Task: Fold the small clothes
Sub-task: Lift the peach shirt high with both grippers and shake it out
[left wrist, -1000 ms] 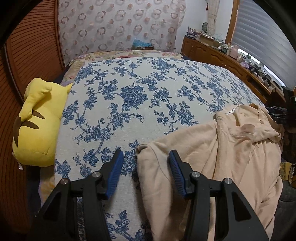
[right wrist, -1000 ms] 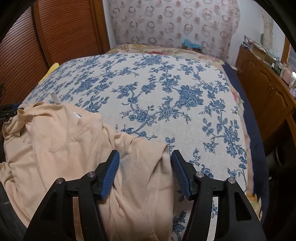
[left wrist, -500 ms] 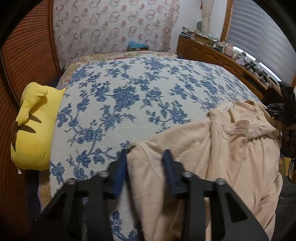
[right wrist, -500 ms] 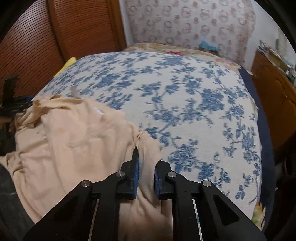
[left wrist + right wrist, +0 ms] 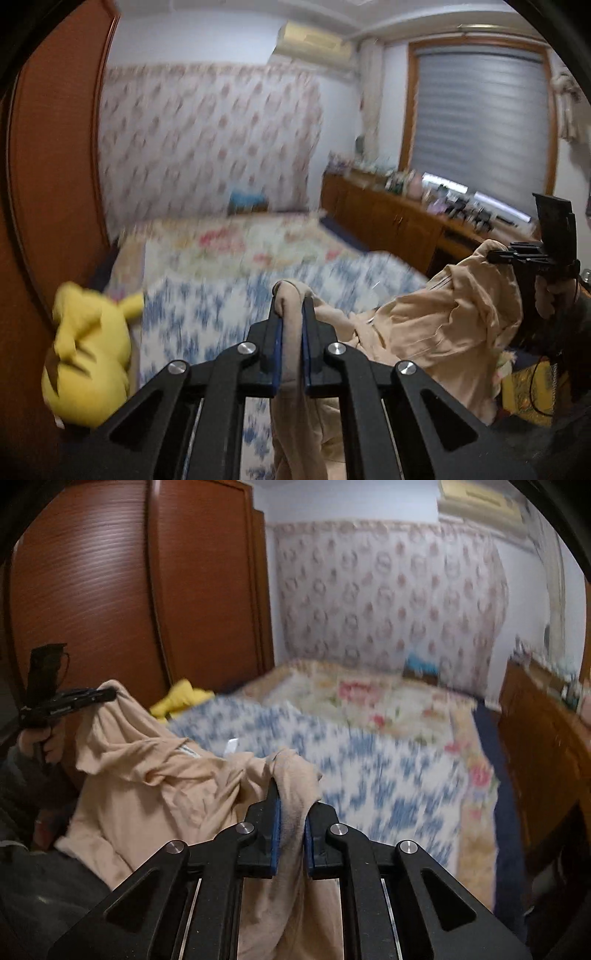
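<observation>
A peach-coloured garment (image 5: 436, 325) hangs lifted between my two grippers above the bed (image 5: 221, 317) with its blue floral cover. My left gripper (image 5: 291, 306) is shut on one corner of the garment, which bunches over the pads. My right gripper (image 5: 291, 794) is shut on another corner of the garment (image 5: 159, 786). In the left wrist view the right gripper (image 5: 517, 254) shows at the right, clamped on the cloth. In the right wrist view the left gripper (image 5: 92, 696) shows at the left, also clamped on it. The rest of the garment sags between them.
A yellow plush toy (image 5: 88, 354) lies at the bed's left edge by the wooden wardrobe (image 5: 110, 590). A wooden dresser (image 5: 399, 221) with many small items runs along the right under the window blind (image 5: 476, 122). A patterned headboard (image 5: 388, 602) stands behind.
Both grippers went from open to shut on the garment's corners, then rose and tilted upward. The garment has come up off the bed and the view is blurred from motion.
</observation>
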A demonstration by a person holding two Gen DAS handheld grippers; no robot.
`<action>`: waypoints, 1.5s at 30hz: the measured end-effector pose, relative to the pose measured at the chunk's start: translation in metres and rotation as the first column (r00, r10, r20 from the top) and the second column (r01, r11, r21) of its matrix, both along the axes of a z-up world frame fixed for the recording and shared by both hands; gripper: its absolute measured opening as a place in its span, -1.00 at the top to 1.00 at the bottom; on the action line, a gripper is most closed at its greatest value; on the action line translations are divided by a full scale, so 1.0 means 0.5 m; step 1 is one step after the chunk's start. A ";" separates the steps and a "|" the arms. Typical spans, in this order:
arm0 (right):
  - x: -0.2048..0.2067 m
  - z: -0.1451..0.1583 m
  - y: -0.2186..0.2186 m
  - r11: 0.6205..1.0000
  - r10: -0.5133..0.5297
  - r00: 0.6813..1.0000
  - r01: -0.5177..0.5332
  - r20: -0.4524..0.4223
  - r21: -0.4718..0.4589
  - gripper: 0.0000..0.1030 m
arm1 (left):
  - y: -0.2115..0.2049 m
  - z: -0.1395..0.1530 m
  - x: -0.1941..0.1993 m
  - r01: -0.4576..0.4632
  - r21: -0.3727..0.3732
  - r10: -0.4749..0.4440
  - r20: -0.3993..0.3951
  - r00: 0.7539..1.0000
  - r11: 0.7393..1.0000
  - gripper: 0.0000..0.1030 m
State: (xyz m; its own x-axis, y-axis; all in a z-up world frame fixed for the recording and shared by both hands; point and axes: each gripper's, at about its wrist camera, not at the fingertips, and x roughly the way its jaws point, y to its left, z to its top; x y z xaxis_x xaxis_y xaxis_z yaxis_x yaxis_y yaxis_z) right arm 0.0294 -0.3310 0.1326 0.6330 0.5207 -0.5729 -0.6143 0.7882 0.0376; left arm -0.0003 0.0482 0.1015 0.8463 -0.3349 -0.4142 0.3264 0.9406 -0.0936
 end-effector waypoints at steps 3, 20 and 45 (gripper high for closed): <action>-0.025 0.109 0.012 0.999 0.018 0.995 -0.016 0.094 -0.028 0.86 | -0.009 0.093 -0.017 -0.003 0.029 0.000 0.099 0.995 1.000 0.91; -0.112 0.585 -0.035 0.994 -0.101 0.868 0.107 0.486 0.014 0.86 | 0.132 0.493 -0.089 -0.205 0.013 0.174 0.480 0.860 0.979 0.91; -0.189 0.649 -0.073 0.987 -0.127 0.806 0.161 0.578 -0.009 0.86 | 0.116 0.529 -0.147 -0.224 0.047 0.159 0.565 0.809 0.974 0.90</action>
